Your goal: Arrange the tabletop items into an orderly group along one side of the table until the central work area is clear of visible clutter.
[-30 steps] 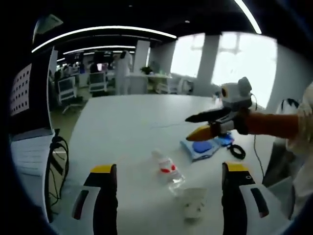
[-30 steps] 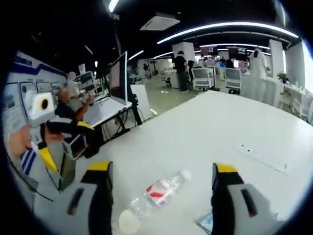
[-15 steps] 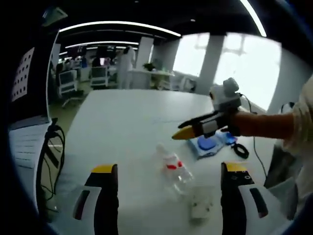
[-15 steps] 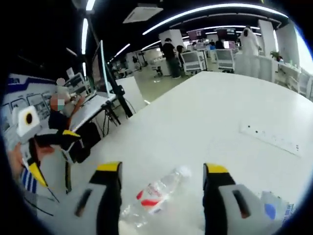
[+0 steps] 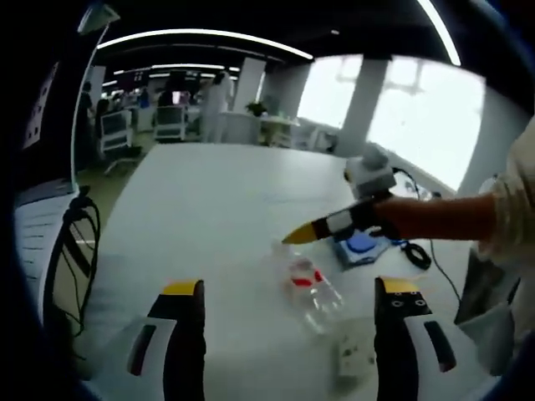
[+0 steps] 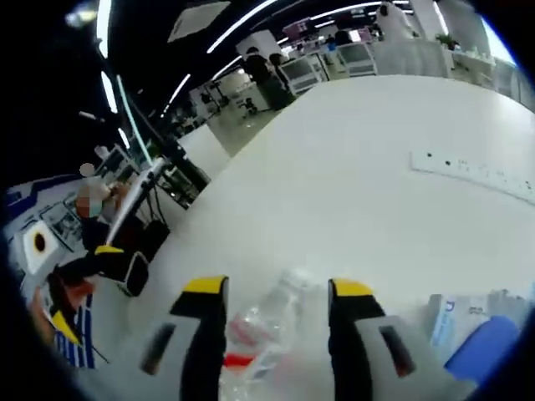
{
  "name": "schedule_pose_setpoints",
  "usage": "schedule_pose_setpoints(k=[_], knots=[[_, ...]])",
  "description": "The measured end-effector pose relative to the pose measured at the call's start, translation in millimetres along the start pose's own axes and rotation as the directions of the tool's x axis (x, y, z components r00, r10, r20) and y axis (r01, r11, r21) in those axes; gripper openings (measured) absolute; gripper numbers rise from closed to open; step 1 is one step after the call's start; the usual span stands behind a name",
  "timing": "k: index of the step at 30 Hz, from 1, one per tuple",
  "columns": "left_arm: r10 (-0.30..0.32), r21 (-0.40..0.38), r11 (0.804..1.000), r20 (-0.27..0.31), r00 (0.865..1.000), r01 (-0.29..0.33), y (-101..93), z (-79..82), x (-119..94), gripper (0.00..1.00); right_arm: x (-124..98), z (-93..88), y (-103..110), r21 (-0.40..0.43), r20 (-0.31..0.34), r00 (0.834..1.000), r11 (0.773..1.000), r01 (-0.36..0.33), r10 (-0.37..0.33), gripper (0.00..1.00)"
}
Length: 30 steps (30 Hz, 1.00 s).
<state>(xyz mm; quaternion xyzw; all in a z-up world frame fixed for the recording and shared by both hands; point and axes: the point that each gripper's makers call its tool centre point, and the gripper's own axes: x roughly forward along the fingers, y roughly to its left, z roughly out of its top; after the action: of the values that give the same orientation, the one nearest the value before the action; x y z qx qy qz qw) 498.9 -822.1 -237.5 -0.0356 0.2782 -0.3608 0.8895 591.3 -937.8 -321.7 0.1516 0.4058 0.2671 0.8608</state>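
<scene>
Right gripper (image 6: 272, 334) has dropped in around the water bottle (image 6: 267, 322), jaws apart and straddling it, so a grab looks next; left gripper (image 5: 284, 342) hangs released

The table (image 5: 201, 200) has a smooth, matt white top, and the bottle (image 5: 311, 288) lying on it is clear, glossy plastic with a red and white label. Both the left gripper (image 5: 284, 347) and the right gripper (image 6: 269, 334) have jaws of hard plastic, dark and light grey with yellow tips, faintly shiny. The packet (image 6: 456, 322) looks like thin, glossy wrap in white and blue
</scene>
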Motion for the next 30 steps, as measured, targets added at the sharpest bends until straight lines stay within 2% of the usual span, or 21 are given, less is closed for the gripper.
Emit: schedule_pose_setpoints(k=[4, 6, 15, 28, 29, 30], knots=[[-0.004, -0.004, 1.0, -0.006, 1.0, 0.004, 2.5, -4.4, 5, 0.79, 5, -2.1, -6, 0.049, -0.017, 1.0, 0.999, 0.01, -0.009, 0.4], [-0.005, -0.012, 1.0, -0.007, 1.0, 0.005, 3.9, -6.3, 6, 0.79, 8, -5.3, -8, 0.114, -0.029, 1.0, 0.993, 0.002, 0.001, 0.39], [-0.011, -0.018, 1.0, -0.016, 1.0, 0.011, 6.6, -12.0, 11, 0.77, 17, -16.4, -7, 0.165, -0.075, 0.997, 0.986, -0.017, 0.03, 0.37], [-0.015, -0.028, 0.999, -0.023, 1.0, 0.015, 9.3, -18.2, 15, 0.76, 29, -19.8, -11, 0.252, -0.07, 0.995, 0.966, -0.05, 0.07, 0.32], [-0.016, -0.029, 0.999, -0.022, 1.0, 0.015, 9.3, -18.3, 16, 0.76, 30, -20.4, -11, 0.262, -0.066, 0.995, 0.964, -0.055, 0.075, 0.32], [-0.015, -0.031, 0.999, -0.022, 1.0, 0.015, 9.5, -18.7, 16, 0.76, 30, -20.9, -7, 0.305, -0.056, 0.994, 0.95, -0.072, 0.094, 0.31]])
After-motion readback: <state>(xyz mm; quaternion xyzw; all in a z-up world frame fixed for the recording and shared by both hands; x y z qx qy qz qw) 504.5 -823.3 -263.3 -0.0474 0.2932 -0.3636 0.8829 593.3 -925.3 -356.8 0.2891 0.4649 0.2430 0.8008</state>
